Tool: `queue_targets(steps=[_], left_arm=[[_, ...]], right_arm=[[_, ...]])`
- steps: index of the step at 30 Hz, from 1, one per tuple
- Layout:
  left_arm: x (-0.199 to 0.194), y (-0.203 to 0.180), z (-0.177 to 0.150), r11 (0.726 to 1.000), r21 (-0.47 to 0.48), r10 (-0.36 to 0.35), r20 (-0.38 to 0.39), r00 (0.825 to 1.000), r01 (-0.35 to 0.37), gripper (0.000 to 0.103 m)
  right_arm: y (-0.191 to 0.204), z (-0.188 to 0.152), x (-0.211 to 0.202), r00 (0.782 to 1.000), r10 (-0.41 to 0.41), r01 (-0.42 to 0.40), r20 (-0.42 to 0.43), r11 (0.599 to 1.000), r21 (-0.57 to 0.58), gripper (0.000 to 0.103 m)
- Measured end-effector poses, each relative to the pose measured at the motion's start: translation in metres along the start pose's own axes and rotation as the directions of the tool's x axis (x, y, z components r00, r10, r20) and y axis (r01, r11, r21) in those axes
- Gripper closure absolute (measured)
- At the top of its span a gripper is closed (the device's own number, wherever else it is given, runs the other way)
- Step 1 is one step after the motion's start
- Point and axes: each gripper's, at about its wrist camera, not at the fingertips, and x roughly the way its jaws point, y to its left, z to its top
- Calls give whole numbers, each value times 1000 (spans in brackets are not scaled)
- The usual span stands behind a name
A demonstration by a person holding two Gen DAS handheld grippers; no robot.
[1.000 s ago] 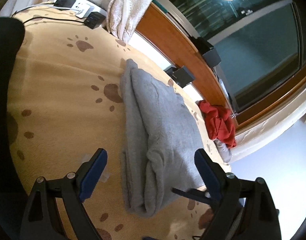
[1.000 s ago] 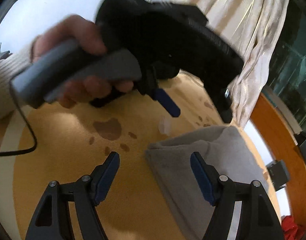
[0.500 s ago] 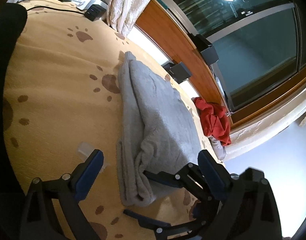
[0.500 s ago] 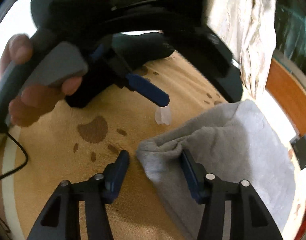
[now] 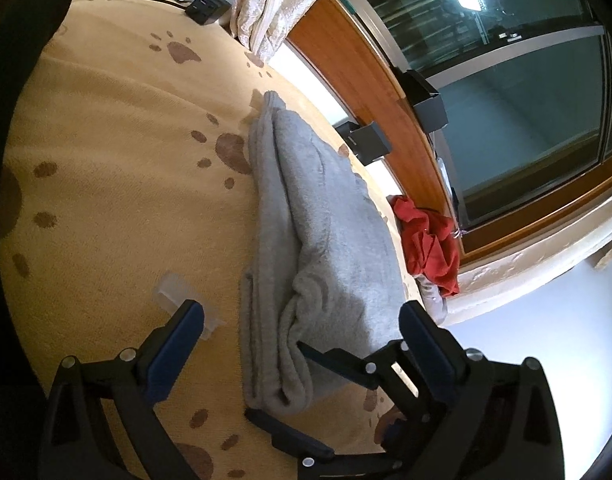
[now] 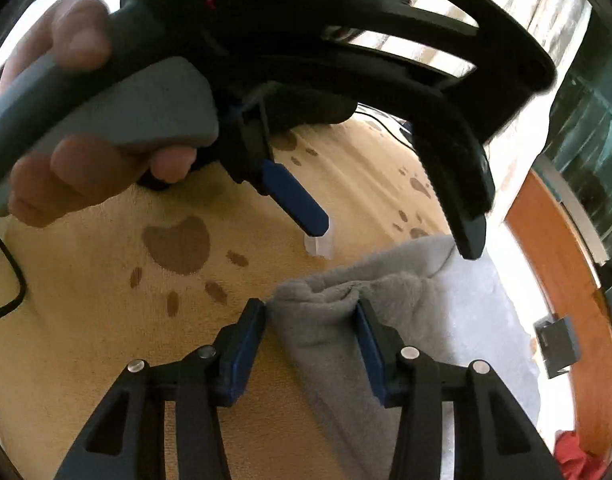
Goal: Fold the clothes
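Two grippers work over a tan blanket [image 5: 118, 152] printed with brown paw marks, spread across the frame in both wrist views. On it lies a folded grey garment [image 5: 321, 236], running from the upper middle of the left wrist view down to its lower middle, its thick rolled end nearest the camera.

In the right wrist view the right gripper [image 6: 311, 320] sits low in the centre with its jaws set on either side of the garment's near corner [image 6: 317, 304]. These jaws have just been closing, and the blue pads now press the bunched grey cloth between them, so the corner is grasped. The same gripper shows at the lower right of the left wrist view, its thin fingers reaching into the folded end.

The left gripper [image 5: 302, 332] frames the bottom of its own view with jaws spread wide; they have just been opening, and nothing is clamped between them. Its left pad rests just beside a small clear plastic piece [image 5: 178, 292] lying on the blanket. Seen from the right wrist view, this gripper fills the upper half, held by a hand [image 6: 70, 128] wrapped around its grey handle.

Along the right of the left wrist view runs a wooden window sill [image 5: 369, 80], with a red cloth [image 5: 429, 240] heaped at the garment's far side.
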Motion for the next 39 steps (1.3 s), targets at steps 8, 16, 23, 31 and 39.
queue_targets(steps=[8,16,23,31,39], left_arm=[[-2,9,4,998,-49,-46,7,999,46,3],[-3,24,11,959,-188,-217,1,976,213,1],[0,1,26,950,-220,-238,-55,970,221,1],[37,-12,30,951,-279,-192,-184,964,136,1],[81,-5,58,935,-349,-157,-253,955,61,1]], right_arm=[[-49,-7,-14,990,122,-137,67,938,319,83],[-96,-15,-45,989,83,-127,125,907,401,83],[-110,-31,-60,987,40,-106,155,889,446,83],[-127,-41,-73,982,15,-106,190,872,478,83],[-122,-46,-71,977,40,-136,211,876,462,83]])
